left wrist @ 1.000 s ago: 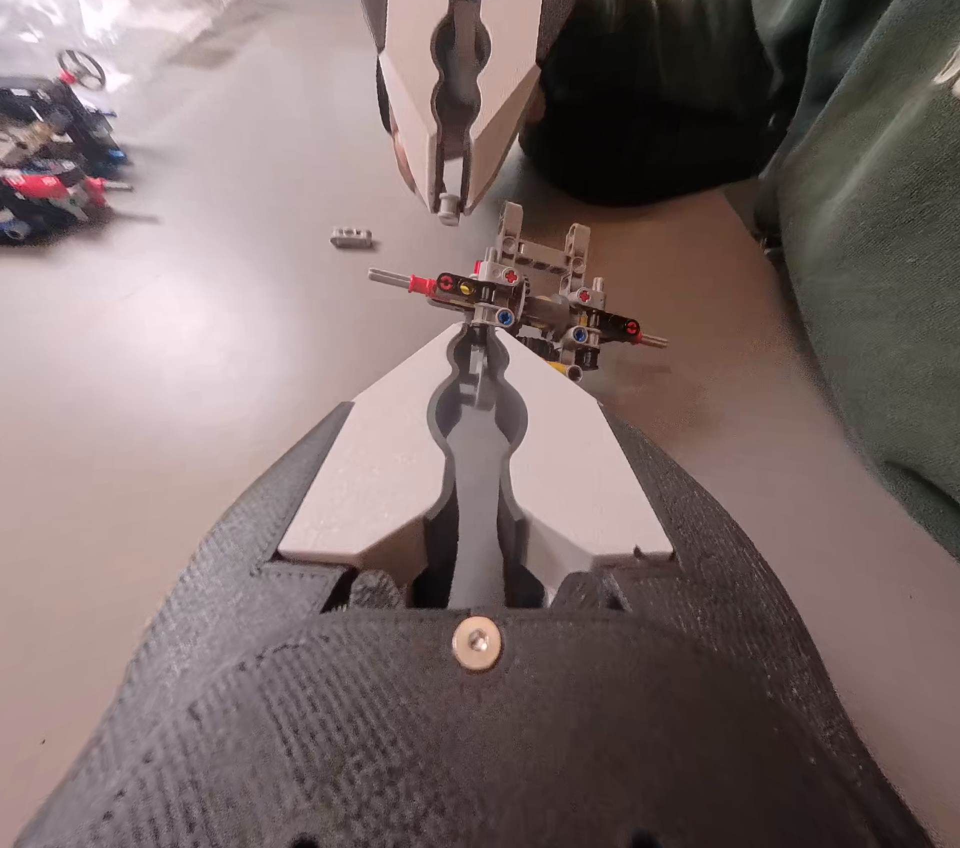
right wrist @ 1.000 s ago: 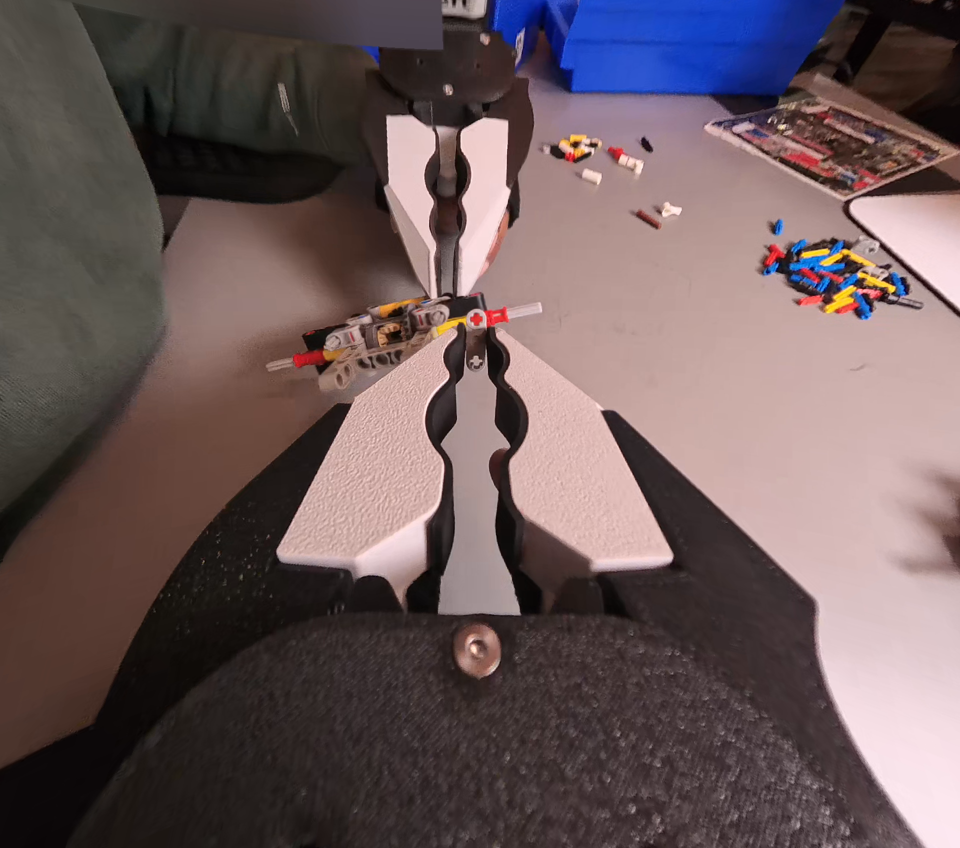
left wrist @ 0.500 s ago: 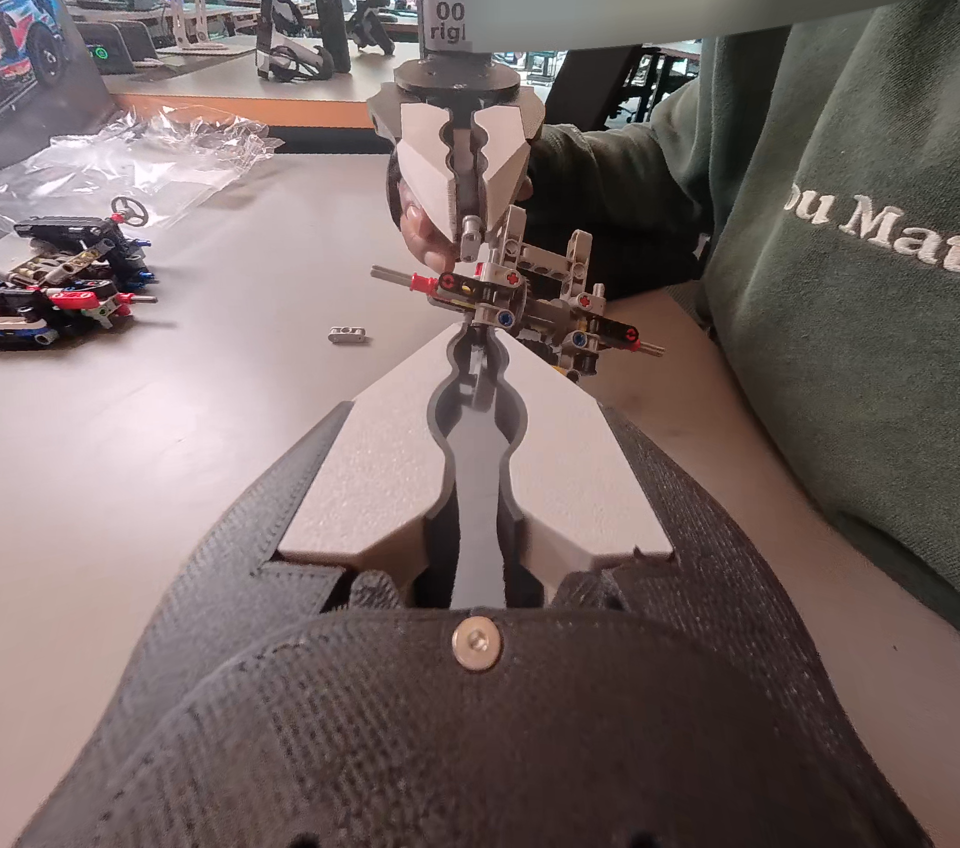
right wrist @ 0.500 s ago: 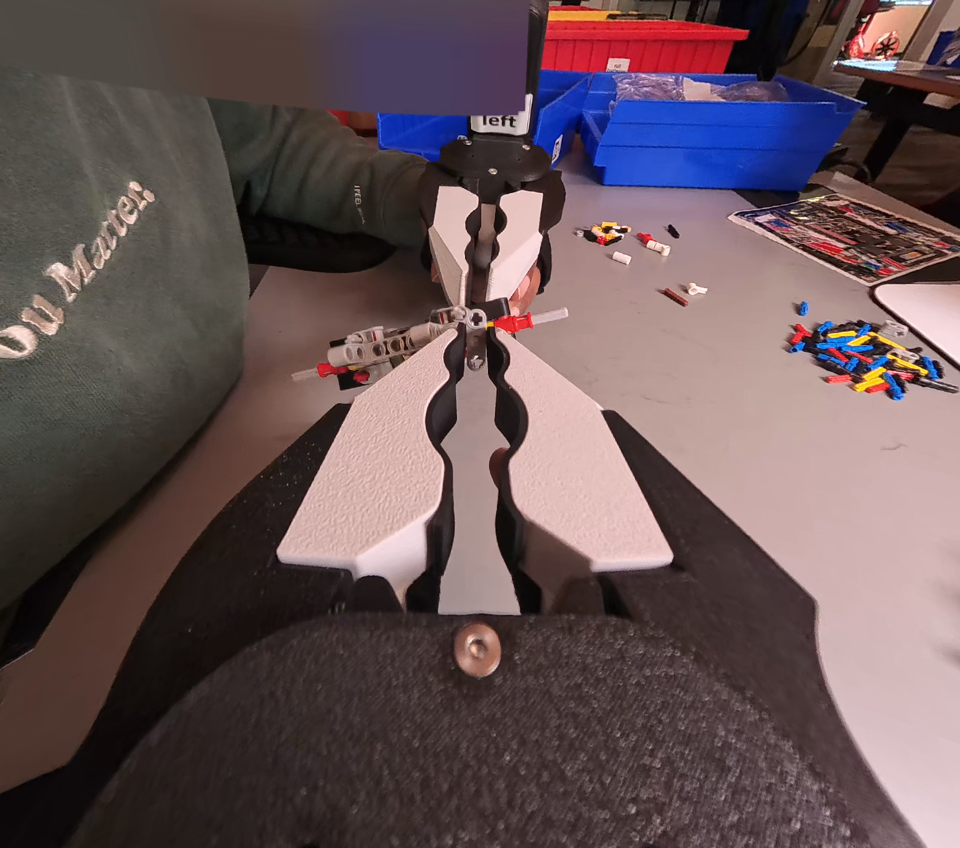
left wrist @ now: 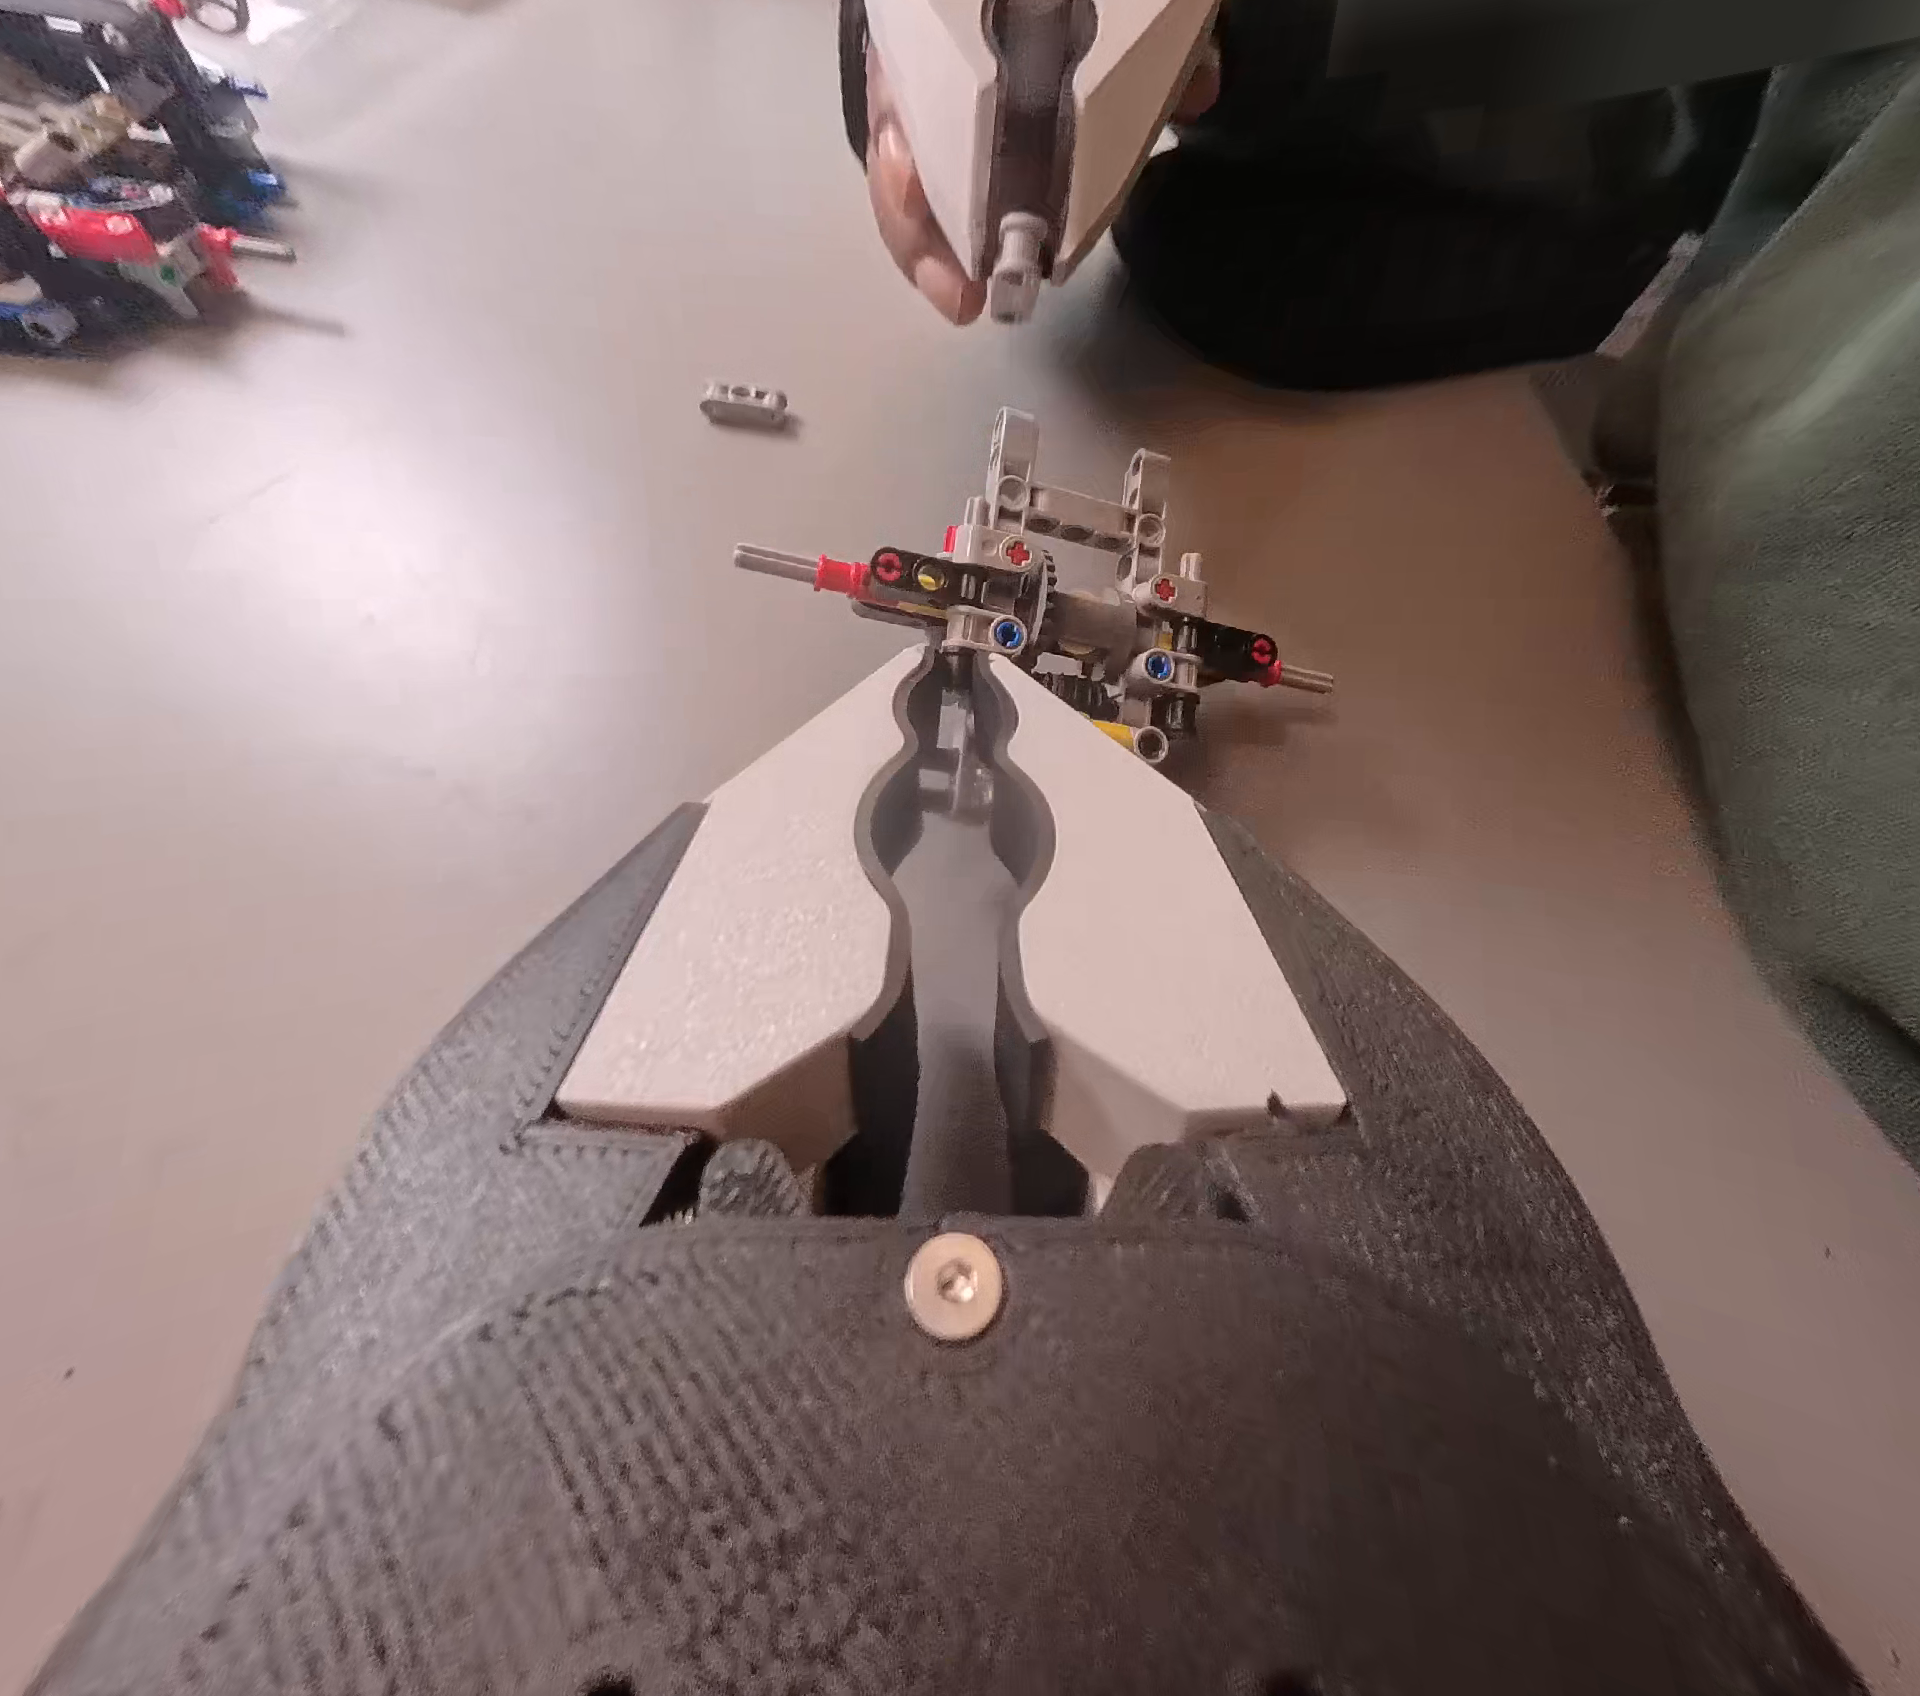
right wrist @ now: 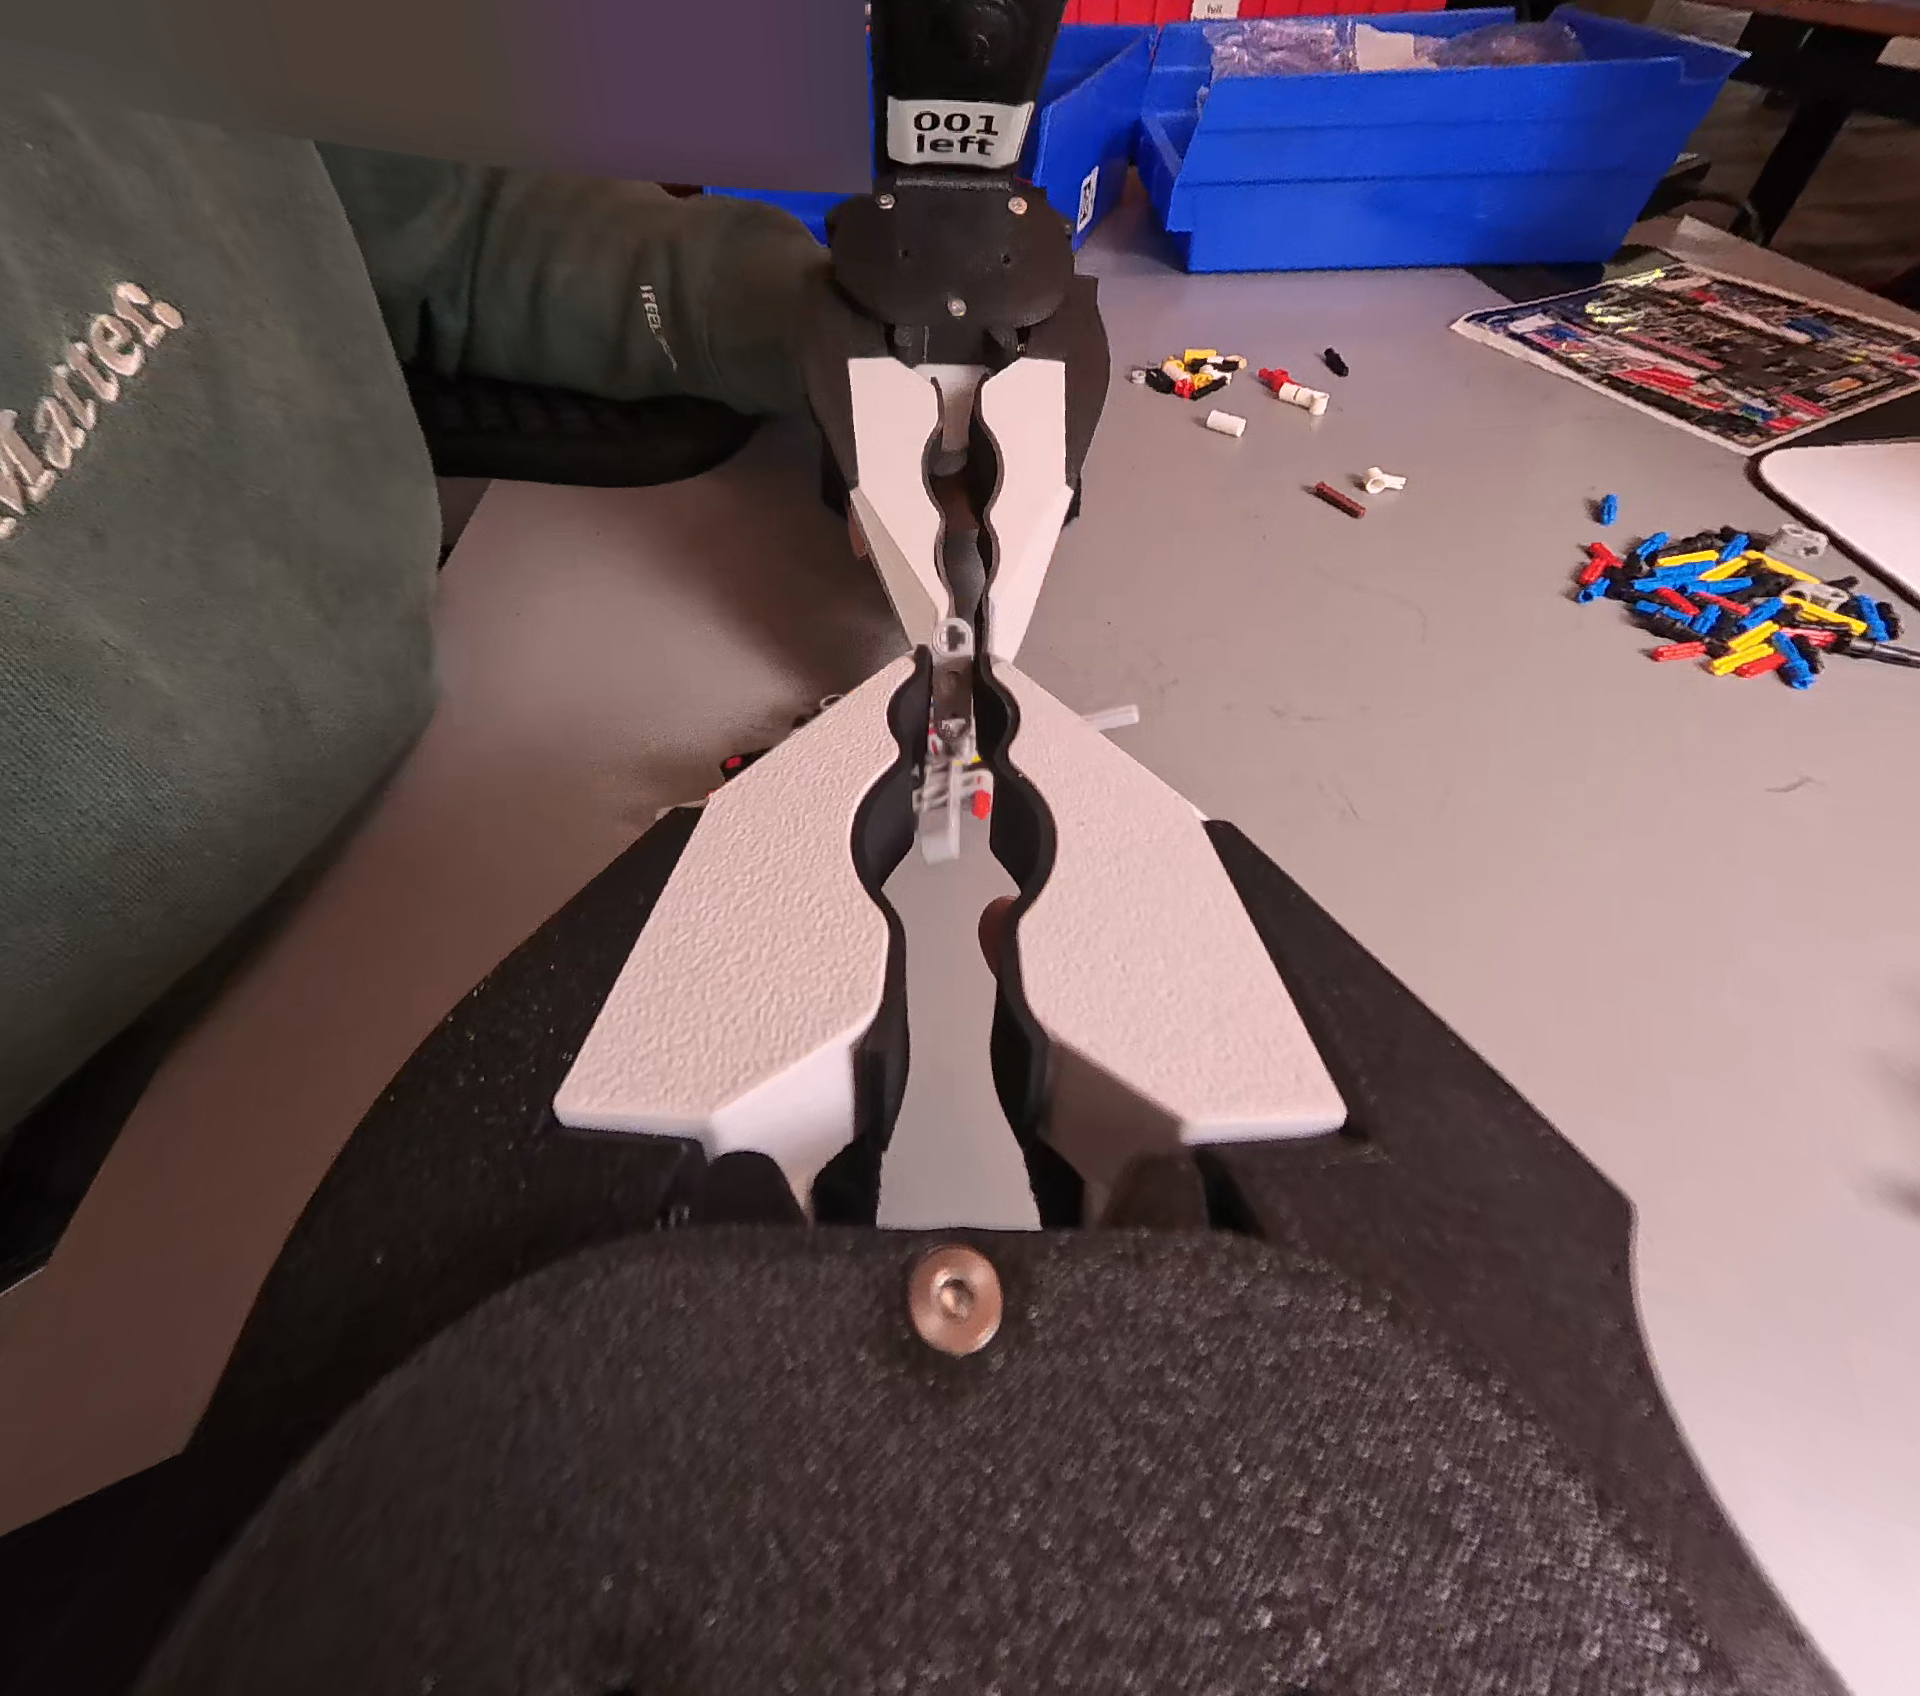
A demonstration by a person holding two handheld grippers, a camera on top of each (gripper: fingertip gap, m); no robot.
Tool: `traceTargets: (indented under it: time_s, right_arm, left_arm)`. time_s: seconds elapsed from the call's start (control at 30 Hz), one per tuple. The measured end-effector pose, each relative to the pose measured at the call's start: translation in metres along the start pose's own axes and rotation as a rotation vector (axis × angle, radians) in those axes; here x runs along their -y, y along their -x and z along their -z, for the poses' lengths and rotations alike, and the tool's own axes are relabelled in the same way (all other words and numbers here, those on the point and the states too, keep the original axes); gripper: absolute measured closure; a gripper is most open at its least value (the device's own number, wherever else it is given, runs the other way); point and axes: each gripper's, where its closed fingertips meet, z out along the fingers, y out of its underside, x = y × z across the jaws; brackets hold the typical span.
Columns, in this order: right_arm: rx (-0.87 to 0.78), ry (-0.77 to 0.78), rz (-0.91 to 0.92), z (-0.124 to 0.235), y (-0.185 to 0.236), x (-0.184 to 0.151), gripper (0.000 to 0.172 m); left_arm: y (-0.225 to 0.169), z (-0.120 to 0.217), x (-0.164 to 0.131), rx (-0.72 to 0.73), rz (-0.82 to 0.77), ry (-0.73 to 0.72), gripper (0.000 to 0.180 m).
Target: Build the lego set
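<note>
The left tongs (left wrist: pixel 961 659) grip the brick assembly (left wrist: pixel 1049 607); the right tongs (left wrist: pixel 1013 285), lifted clear again, pinch a small grey connector (left wrist: pixel 1016 264).

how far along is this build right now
Built: a grey axle assembly with red, blue and black pins, clamped in the jaws of the left gripper. In hand: the right gripper pinches a small grey connector, apart from it. Left: a loose grey beam and a pile of coloured pins on the table.
</note>
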Motion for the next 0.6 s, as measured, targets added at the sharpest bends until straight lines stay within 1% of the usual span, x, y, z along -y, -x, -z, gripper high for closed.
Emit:
traceTargets:
  time_s: [0.07, 0.17, 0.33, 0.43, 0.5, 0.57, 0.6]
  right_arm:
    - [-0.005, 0.012, 0.0, -0.001, -0.001, -0.003, 0.166]
    - [-0.016, 0.029, -0.002, -0.002, -0.004, -0.006, 0.166]
    - [-0.056, 0.094, -0.003, -0.003, -0.011, -0.018, 0.165]
    - [-0.066, 0.101, -0.003, -0.001, -0.013, -0.018, 0.165]
    - [-0.079, 0.109, -0.005, 0.001, -0.015, -0.019, 0.165]
    - [-0.084, 0.105, -0.009, 0.002, -0.017, -0.018, 0.165]
    - [-0.084, 0.102, -0.012, 0.002, -0.017, -0.018, 0.165]
  left_arm:
    - [0.0, -0.003, -0.009, 0.0, 0.013, 0.064, 0.176]
    - [0.003, -0.003, -0.012, 0.018, 0.028, 0.085, 0.176]
    - [-0.001, 0.0, -0.015, -0.012, 0.08, 0.108, 0.175]
    - [-0.004, 0.01, -0.019, -0.066, 0.119, 0.146, 0.16]
    - [-0.001, 0.019, -0.022, -0.106, 0.161, 0.179, 0.153]
    - [0.009, 0.025, -0.019, -0.138, 0.201, 0.188, 0.152]
    - [0.012, 0.027, -0.016, -0.177, 0.219, 0.198, 0.152]
